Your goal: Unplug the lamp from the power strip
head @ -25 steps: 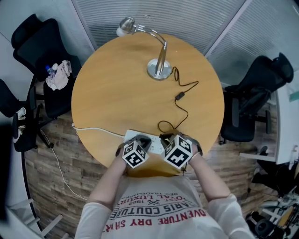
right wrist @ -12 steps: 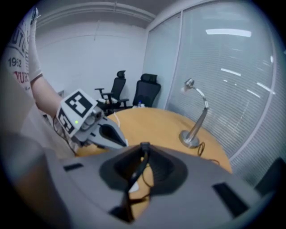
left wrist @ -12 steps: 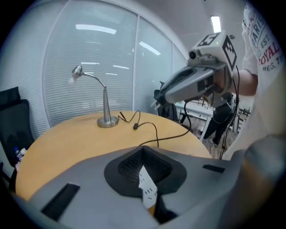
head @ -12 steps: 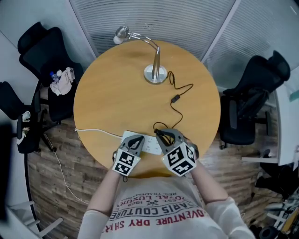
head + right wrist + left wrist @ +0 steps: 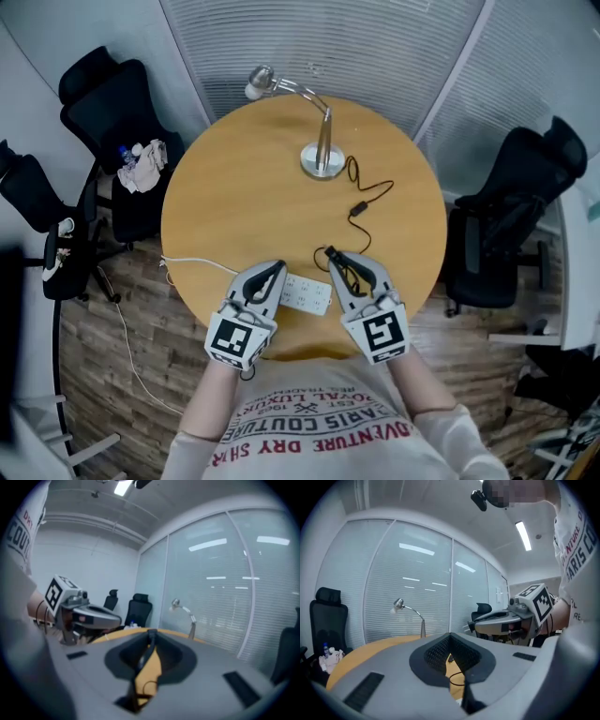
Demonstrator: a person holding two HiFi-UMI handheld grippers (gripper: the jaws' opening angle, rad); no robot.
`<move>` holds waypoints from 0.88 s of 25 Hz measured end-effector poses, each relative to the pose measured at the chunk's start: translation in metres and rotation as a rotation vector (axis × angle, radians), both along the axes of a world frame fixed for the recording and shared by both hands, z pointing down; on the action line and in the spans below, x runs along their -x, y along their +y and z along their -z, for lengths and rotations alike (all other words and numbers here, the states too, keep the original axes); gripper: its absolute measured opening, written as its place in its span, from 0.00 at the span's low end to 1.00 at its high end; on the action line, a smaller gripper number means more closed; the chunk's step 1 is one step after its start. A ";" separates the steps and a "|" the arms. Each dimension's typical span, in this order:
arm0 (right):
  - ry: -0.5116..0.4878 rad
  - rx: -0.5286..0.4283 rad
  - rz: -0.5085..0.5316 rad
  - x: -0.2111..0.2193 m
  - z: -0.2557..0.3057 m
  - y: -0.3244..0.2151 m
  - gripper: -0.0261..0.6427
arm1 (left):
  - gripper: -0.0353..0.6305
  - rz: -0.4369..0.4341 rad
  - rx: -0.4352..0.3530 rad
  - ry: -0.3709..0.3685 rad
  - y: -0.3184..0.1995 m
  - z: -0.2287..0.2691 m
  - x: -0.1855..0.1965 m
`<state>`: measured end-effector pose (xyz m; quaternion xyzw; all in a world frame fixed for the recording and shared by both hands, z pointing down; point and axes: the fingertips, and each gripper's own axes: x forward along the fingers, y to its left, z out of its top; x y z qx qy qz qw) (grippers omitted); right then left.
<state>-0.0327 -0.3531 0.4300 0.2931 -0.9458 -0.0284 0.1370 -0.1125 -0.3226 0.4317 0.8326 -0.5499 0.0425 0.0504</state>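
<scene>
The silver desk lamp (image 5: 322, 155) stands at the far side of the round wooden table (image 5: 234, 206). Its black cord (image 5: 359, 208) runs toward me and ends in a black plug (image 5: 330, 253). My right gripper (image 5: 334, 257) is shut on that plug, holding it just beyond the right end of the white power strip (image 5: 306, 293). In the right gripper view a thin dark piece sits between the jaws of my right gripper (image 5: 151, 633). My left gripper (image 5: 276, 271) is shut with nothing in it and lies over the strip's left end. The lamp (image 5: 410, 612) shows far off in the left gripper view.
The strip's white cable (image 5: 192, 263) trails off the table's left edge to the wooden floor. Black office chairs (image 5: 112, 103) stand at the left, one holding a cloth and a bottle (image 5: 142, 161), and another chair (image 5: 525, 197) at the right. Glass walls with blinds stand behind the table.
Both grippers have drawn apart and back toward me, uncovering the power strip. The right gripper has carried the black plug away from the strip's top.
</scene>
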 end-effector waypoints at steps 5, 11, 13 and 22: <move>-0.117 -0.050 -0.009 -0.006 0.022 0.004 0.15 | 0.09 0.025 -0.105 0.022 0.005 0.038 0.008; -0.168 -0.033 -0.072 -0.020 0.021 -0.001 0.15 | 0.09 0.064 -0.131 0.061 0.007 0.049 0.020; -0.174 -0.026 -0.081 -0.022 0.020 -0.004 0.15 | 0.09 0.071 -0.134 0.076 0.006 0.049 0.021; -0.185 -0.015 -0.088 -0.022 0.022 -0.007 0.15 | 0.09 0.062 -0.125 0.102 0.000 0.048 0.018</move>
